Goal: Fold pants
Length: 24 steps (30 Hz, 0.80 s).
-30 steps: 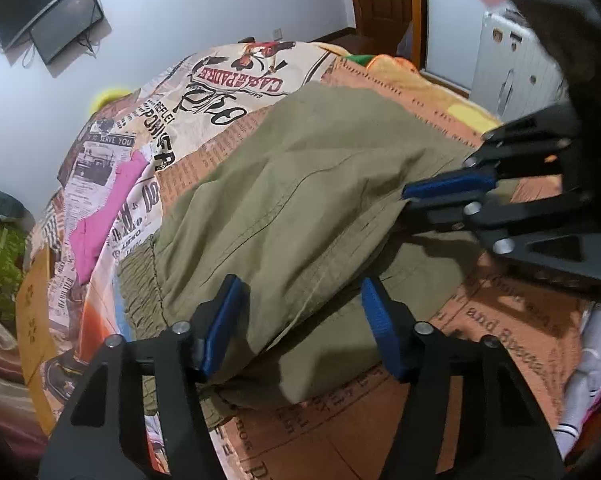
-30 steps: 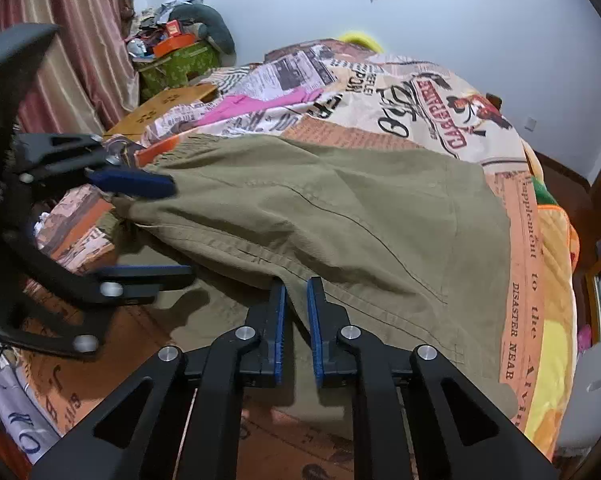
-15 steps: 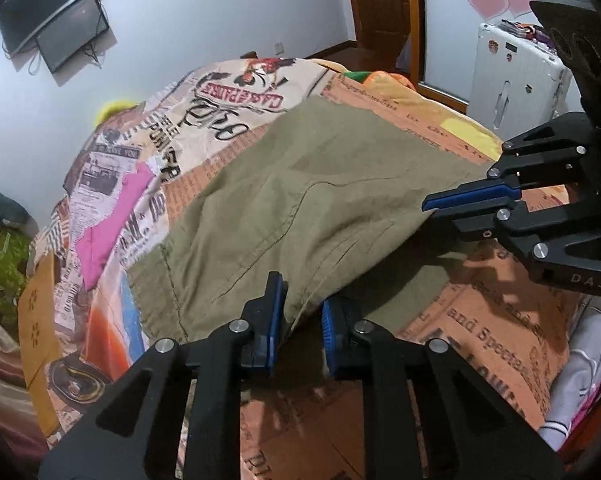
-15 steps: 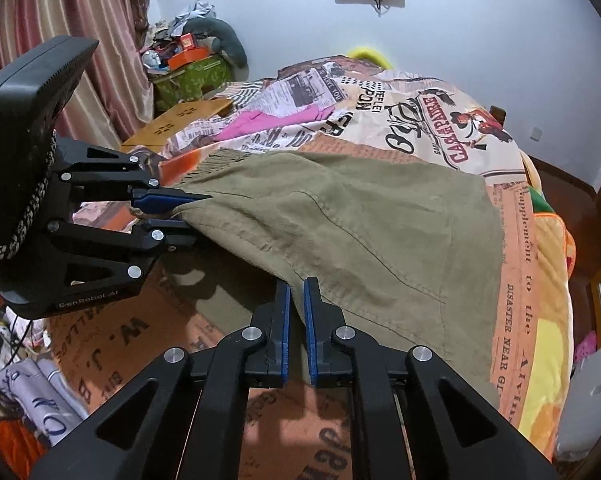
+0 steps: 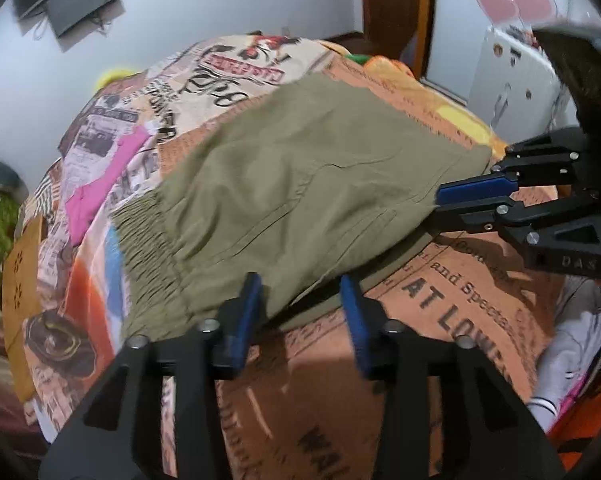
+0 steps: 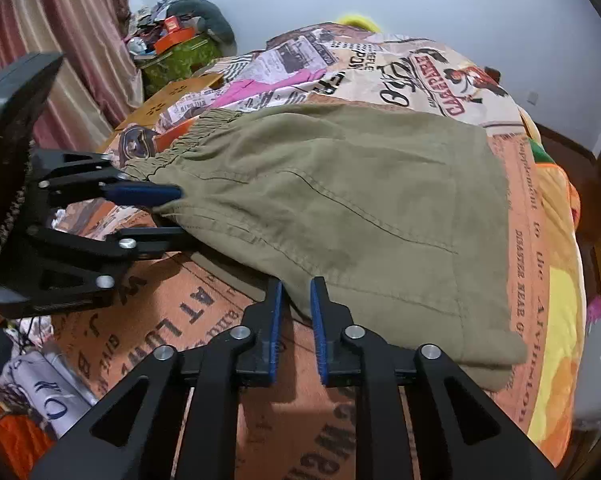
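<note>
Olive green pants (image 5: 300, 184) lie folded on a printed bedspread (image 5: 440, 320), elastic waistband to the left; they also show in the right wrist view (image 6: 360, 208). My left gripper (image 5: 300, 304) is open, its blue pads either side of the pants' near edge, with nothing held. It shows in the right wrist view (image 6: 172, 212) by the waistband end. My right gripper (image 6: 296, 312) has its jaws slightly apart at the near edge, and no cloth shows between them. It shows in the left wrist view (image 5: 440, 204) at the pants' right corner.
A pink garment (image 5: 100, 184) lies on the bed beyond the waistband. White clothes (image 6: 48, 392) are heaped off the near bed edge. A cluttered green box (image 6: 176, 60) stands by the curtain. A white cabinet (image 5: 512, 88) stands right of the bed.
My left gripper, shut on the pants' edge half a second ago, has opened and let go. My right gripper has opened a little. The lifted edge has dropped onto the bed.
</note>
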Tool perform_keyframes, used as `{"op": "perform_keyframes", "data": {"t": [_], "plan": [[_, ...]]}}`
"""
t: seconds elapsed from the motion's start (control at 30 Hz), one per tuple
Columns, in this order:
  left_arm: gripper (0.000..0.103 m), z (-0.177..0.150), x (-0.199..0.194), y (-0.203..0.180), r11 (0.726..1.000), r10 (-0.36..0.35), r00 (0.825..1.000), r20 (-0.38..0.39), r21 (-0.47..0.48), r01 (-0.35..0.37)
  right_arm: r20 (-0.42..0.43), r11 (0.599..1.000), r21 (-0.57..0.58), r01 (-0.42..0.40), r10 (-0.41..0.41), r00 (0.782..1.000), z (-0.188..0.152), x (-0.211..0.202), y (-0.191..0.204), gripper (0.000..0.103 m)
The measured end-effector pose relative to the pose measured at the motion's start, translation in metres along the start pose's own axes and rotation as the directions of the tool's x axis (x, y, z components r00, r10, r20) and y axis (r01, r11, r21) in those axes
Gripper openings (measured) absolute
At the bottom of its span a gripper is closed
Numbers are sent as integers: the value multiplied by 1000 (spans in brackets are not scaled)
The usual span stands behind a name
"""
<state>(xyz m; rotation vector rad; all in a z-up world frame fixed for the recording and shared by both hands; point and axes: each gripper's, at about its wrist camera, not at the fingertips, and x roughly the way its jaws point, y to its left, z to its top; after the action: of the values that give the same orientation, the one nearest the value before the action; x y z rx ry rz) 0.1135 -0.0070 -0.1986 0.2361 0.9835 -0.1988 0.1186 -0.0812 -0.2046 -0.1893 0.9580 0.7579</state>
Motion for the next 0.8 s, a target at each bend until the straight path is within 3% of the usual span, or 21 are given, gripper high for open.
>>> {"op": "perform_keyframes", "data": {"t": [0.07, 0.27, 0.5, 0.67, 0.8], "plan": [[54, -5, -13, 9, 999, 16, 1000, 20, -36, -15, 7, 1000, 22, 4, -5, 1000, -3, -7, -4, 23], [69, -18, -38, 51, 979, 97, 994, 49, -185, -86, 43, 989, 133, 62, -68, 997, -16, -30, -29, 26], [71, -22, -29, 90, 930, 93, 996, 2, -357, -86, 68, 945, 307, 116, -144, 987, -25, -56, -75, 26], [71, -22, -12, 92, 914, 38, 999, -21, -404, -43, 60, 911, 381, 158, -194, 979, -37, -66, -97, 27], [71, -23, 8, 90, 912, 40, 997, -72, -405, -66, 37, 892, 419, 171, -205, 978, -43, -61, -111, 28]]}}
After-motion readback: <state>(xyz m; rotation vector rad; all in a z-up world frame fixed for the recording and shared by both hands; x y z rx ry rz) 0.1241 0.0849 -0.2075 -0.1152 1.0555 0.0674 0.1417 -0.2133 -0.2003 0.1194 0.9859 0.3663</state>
